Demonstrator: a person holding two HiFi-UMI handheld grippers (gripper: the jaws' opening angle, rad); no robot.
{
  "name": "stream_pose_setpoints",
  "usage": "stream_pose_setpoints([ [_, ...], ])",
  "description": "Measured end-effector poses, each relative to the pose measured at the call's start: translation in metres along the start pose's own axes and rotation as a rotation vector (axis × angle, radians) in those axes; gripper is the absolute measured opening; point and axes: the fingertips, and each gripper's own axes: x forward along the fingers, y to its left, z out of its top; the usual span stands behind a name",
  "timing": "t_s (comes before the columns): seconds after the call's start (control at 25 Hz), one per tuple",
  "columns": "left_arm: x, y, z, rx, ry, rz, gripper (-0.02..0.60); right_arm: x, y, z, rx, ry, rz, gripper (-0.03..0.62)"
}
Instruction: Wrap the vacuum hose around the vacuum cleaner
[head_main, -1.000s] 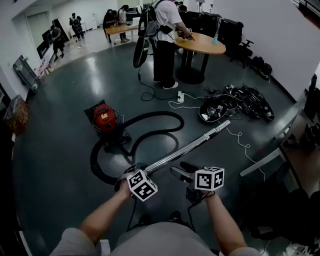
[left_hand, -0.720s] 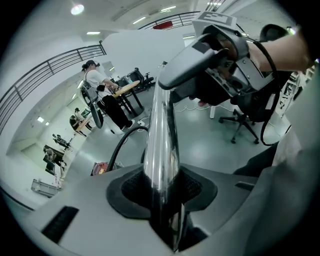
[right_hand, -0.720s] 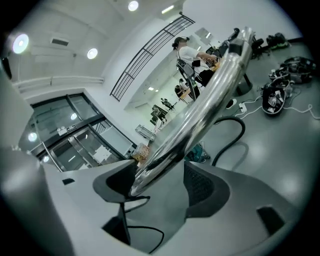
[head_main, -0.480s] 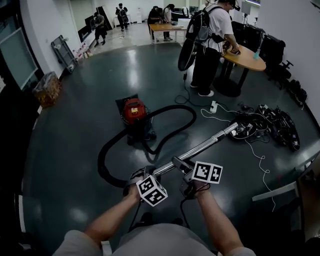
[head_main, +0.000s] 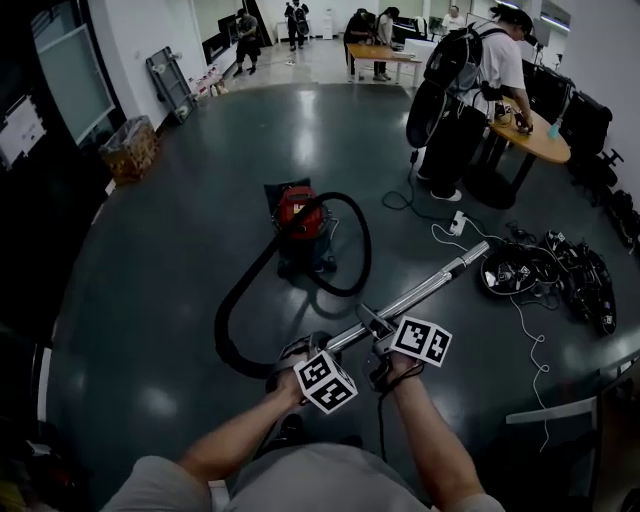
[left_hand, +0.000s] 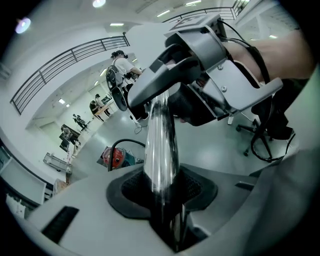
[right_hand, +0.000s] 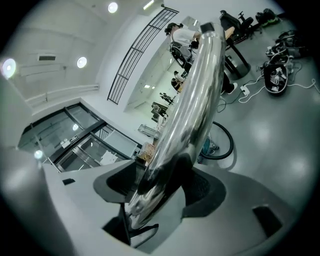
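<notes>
A red vacuum cleaner (head_main: 298, 225) stands on the dark floor ahead of me. Its black hose (head_main: 232, 320) rises from the top, loops to the right of the body, then sweeps left and down to the handle end by my left gripper (head_main: 300, 352). A chrome wand (head_main: 425, 288) runs from there up and right. My left gripper (left_hand: 162, 190) is shut on the wand (left_hand: 161, 145) near the hose end. The right gripper (head_main: 372, 325) is shut on it a little further along. In the right gripper view the wand (right_hand: 192, 95) fills the jaws (right_hand: 160, 192).
A person with a backpack (head_main: 465, 100) stands at a round table (head_main: 535, 135) at the back right. A power strip with white cables (head_main: 458, 222) and a heap of black gear (head_main: 555, 275) lie to the right. A basket (head_main: 128, 148) sits back left, and a desk edge (head_main: 545, 408) is at near right.
The head view has swung left, so the vacuum cleaner sits nearer the middle. Both grippers have carried the wand along, and the hose loop beside the vacuum has drawn in tighter.
</notes>
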Motion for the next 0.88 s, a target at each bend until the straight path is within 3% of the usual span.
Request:
stream_pose_setpoints([
  [0.16, -0.001, -0.009, 0.006, -0.016, -0.014, 0.007, 0.138, 0.003, -0.003, -0.002, -0.041, 0.011, -0.039, 0.281],
  [0.28, -0.004, -0.017, 0.014, -0.035, -0.032, -0.013, 0.140, 0.002, -0.004, 0.002, 0.001, -0.033, -0.052, 0.277],
  [0.32, -0.004, -0.020, 0.015, -0.054, -0.038, -0.031, 0.140, 0.001, -0.005, 0.005, 0.032, -0.056, -0.048, 0.199],
  [0.4, -0.007, -0.027, 0.017, -0.095, -0.059, -0.067, 0.141, -0.004, -0.004, 0.007, 0.070, -0.087, -0.026, 0.158],
  [0.76, -0.021, -0.044, 0.026, -0.190, -0.147, -0.179, 0.141, -0.018, 0.019, 0.014, 0.127, -0.125, 0.055, 0.095],
  [0.88, -0.023, -0.051, 0.028, -0.186, -0.172, -0.265, 0.142, -0.020, 0.027, 0.014, 0.093, -0.122, 0.060, 0.091],
])
